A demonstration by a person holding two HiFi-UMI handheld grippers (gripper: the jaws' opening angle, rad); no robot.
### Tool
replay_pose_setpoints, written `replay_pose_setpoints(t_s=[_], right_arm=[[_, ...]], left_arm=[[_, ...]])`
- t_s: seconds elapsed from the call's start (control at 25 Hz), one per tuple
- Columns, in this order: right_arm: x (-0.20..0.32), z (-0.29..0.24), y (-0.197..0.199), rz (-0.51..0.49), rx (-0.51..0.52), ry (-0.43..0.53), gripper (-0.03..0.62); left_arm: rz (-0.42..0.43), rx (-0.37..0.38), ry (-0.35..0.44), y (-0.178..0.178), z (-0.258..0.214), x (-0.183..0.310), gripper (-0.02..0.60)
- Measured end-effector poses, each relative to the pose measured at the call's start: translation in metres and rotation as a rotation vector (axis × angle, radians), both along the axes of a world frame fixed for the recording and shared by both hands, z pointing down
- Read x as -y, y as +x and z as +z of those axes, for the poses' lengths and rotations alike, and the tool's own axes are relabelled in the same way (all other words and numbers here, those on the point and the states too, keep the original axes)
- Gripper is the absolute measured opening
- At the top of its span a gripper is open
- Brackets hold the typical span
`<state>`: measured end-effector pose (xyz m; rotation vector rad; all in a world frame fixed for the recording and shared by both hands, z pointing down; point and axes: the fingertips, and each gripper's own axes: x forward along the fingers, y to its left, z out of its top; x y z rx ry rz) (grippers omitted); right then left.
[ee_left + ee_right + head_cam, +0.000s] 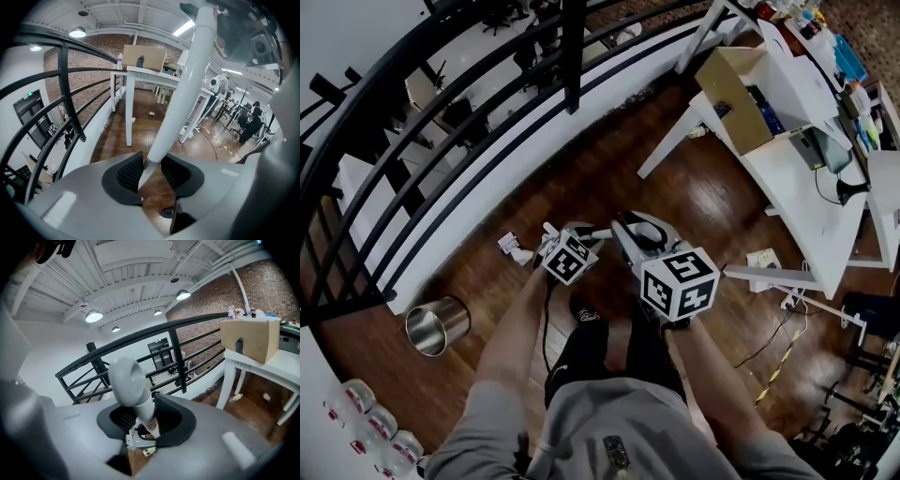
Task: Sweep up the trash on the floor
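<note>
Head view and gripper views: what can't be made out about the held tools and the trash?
Left gripper view: left tongs hide the white pole's lower end.
Right gripper view: right tongs hide what the white handle joins below.
Head view: trash too small to identify.

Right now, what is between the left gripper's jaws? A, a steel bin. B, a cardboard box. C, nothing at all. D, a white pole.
D: in the left gripper view, the left gripper has its two dark pads closed on the lower end of a white pole, which runs up and away from the jaws.
</note>
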<state>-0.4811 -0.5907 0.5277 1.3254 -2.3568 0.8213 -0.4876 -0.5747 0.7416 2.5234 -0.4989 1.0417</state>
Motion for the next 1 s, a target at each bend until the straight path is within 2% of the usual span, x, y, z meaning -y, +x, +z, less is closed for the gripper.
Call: replay_pose_setpoints(t_s=[0.2, 0.4, 0.6, 0.8, 1.0], right_arm=[[0.004, 0.005, -0.038, -0.054, 0.021, 0.007, 0.095], [0.001, 0.008, -0.059, -0.097, 0.035, -0.012, 0.093], [0.001, -0.021, -0.074, -0.147, 0.049, 0.043, 0.092], [-0.002, -0.063, -0.074, -0.195, 0.038, 0.109, 0.092], [-0.010, -0.082, -0.045, -0.180, 0.023, 0.126, 0.091]], left_arm=[[-0.036, 0.040, 0.006, -0.042, 0.005, 0.005, 0.124], [-0.074, 0.088, 0.007, -0.073, 0.006, 0.003, 0.124], [-0.126, 0.075, 0.056, -0.088, -0.022, 0.008, 0.123], [-0.188, 0.033, 0.094, -0.083, -0.062, 0.009, 0.121], [-0.160, -0.001, 0.112, -0.049, -0.081, 0.000, 0.120]])
